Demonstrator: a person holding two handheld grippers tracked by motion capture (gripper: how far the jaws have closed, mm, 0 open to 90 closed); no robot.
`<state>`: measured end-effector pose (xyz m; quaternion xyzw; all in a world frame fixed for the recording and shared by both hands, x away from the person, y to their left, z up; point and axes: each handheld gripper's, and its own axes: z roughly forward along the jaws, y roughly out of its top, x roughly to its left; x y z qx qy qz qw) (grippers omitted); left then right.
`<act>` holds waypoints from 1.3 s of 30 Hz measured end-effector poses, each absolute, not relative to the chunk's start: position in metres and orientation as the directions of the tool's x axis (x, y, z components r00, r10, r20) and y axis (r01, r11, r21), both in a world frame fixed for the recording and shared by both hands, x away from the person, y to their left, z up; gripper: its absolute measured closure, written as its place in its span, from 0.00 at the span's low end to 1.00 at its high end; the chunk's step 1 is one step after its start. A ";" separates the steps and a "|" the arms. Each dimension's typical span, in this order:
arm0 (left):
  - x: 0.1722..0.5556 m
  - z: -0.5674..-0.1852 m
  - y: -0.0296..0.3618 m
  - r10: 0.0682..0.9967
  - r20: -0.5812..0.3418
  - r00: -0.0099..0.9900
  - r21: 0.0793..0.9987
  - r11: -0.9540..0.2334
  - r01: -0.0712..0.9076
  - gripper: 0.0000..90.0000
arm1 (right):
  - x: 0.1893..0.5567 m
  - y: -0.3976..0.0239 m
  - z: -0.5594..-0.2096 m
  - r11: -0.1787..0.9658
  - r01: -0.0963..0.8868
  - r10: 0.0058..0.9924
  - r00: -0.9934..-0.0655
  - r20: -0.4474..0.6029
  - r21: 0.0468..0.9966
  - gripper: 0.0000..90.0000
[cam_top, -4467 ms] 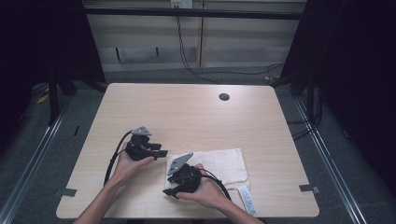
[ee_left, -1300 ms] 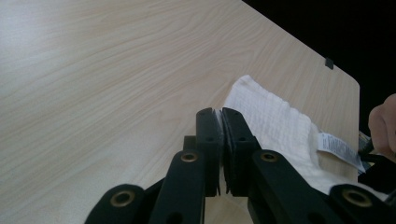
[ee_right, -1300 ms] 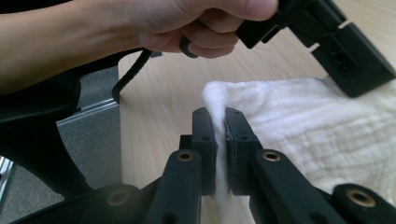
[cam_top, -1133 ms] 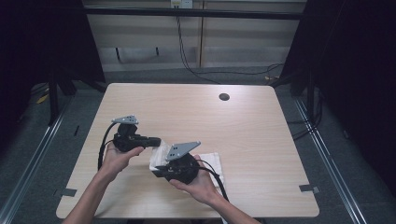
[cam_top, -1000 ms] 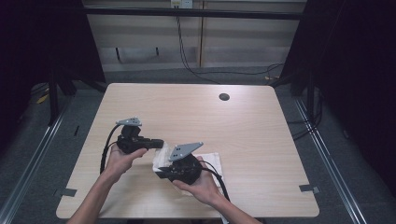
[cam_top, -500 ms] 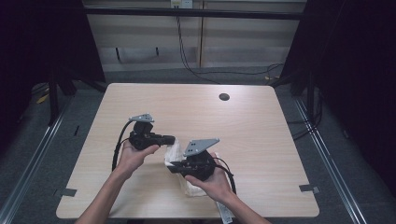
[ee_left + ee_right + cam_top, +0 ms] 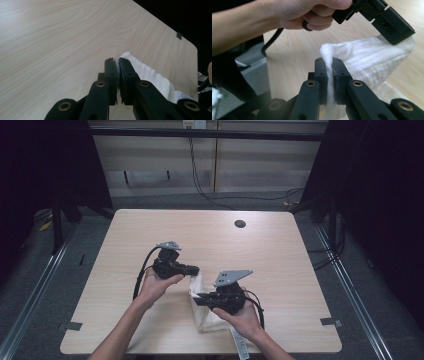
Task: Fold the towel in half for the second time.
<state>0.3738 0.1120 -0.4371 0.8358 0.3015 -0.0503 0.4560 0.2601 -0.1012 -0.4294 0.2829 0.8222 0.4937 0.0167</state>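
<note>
Near the front edge of the table (image 7: 280,245), a little right of its middle, lies the white cloth (image 7: 200,312) I am working on, and I have hold of it with both tongs. My left gripper (image 7: 192,270) points toward the table's right side, its jaws closed tight on one corner of the cloth; in the left gripper view (image 7: 118,72) only a thin white edge shows between the black pads, and the rest of the cloth (image 7: 150,75) runs off toward the table's far corner. My right gripper (image 7: 197,299) sits closer to the front edge and points left, and its jaws are likewise pinched shut on a fold of the cloth; in the right gripper view (image 7: 329,72) a soft bunch of fabric (image 7: 362,57) bulges just above the tips. In that view my left hand (image 7: 312,15) is above, and the cloth stretches up to the other tongs, lifted off the wood between the two grips. Its lower part rests on the table under my right hand (image 7: 240,315). A small dark round mark (image 7: 240,224) sits near the far edge, well apart.
</note>
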 end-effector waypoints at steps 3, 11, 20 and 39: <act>0.376 -0.442 0.107 0.453 -0.369 0.812 0.724 -0.408 0.557 0.95 | 0.261 -0.110 -0.435 0.345 0.467 0.497 -0.827 0.264 0.814 0.94; 0.372 -0.453 0.084 0.417 -0.380 0.826 0.716 -0.433 0.548 0.95 | 0.252 -0.119 -0.443 0.387 0.480 0.517 -0.820 0.246 0.787 0.94; 0.373 -0.469 0.070 0.426 -0.393 0.815 0.685 -0.455 0.568 0.95 | 0.246 -0.130 -0.459 0.408 0.495 0.535 -0.810 0.238 0.768 0.92; 0.376 -0.488 0.054 0.408 -0.431 0.805 0.671 -0.451 0.588 0.89 | 0.240 -0.150 -0.478 0.465 0.507 0.567 -0.800 0.196 0.726 0.72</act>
